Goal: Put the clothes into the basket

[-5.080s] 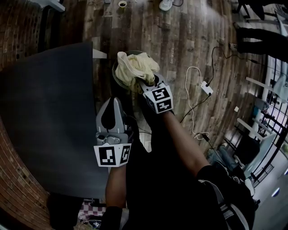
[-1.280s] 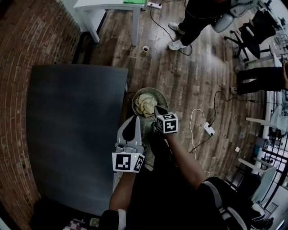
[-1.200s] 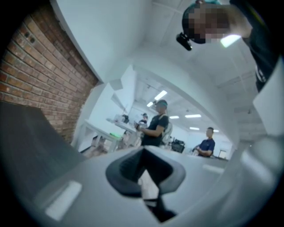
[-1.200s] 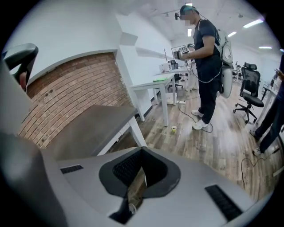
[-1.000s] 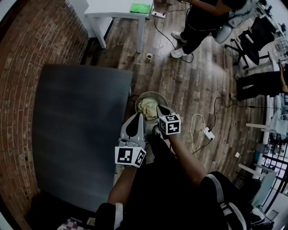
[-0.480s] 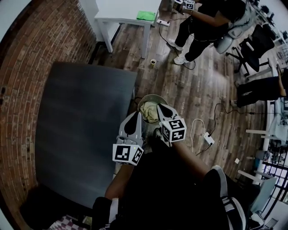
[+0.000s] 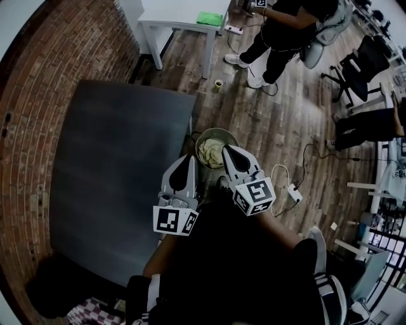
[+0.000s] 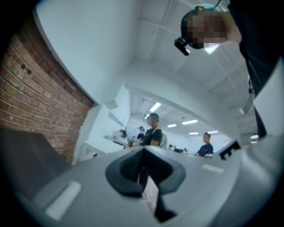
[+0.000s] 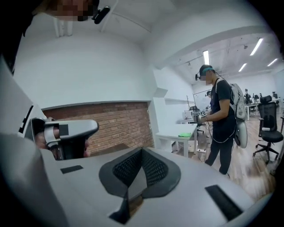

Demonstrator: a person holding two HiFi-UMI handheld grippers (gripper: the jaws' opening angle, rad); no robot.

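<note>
A round basket (image 7: 221,132) stands on the wooden floor by the dark table's corner, with pale yellow clothes (image 7: 210,152) bunched inside it. My right gripper (image 7: 228,151) hangs above the basket's right side, shut and holding nothing; in the right gripper view its jaws (image 9: 142,153) meet with nothing between them. My left gripper (image 7: 183,160) is just left of the basket over the table's edge, jaws together and holding nothing. In the left gripper view it (image 8: 143,153) points level into the room.
A dark grey table (image 7: 114,171) fills the left, with a brick wall (image 7: 38,95) behind it. Further off are a white table (image 7: 184,25) with a green cloth (image 7: 212,18), a standing person (image 7: 279,38), a cup (image 7: 219,83) and a power strip (image 7: 292,192) with white cable.
Both grippers have risen toward the camera, the right one more, and it now looks larger. The yellow clothes that the right gripper held earlier lie in the basket.
</note>
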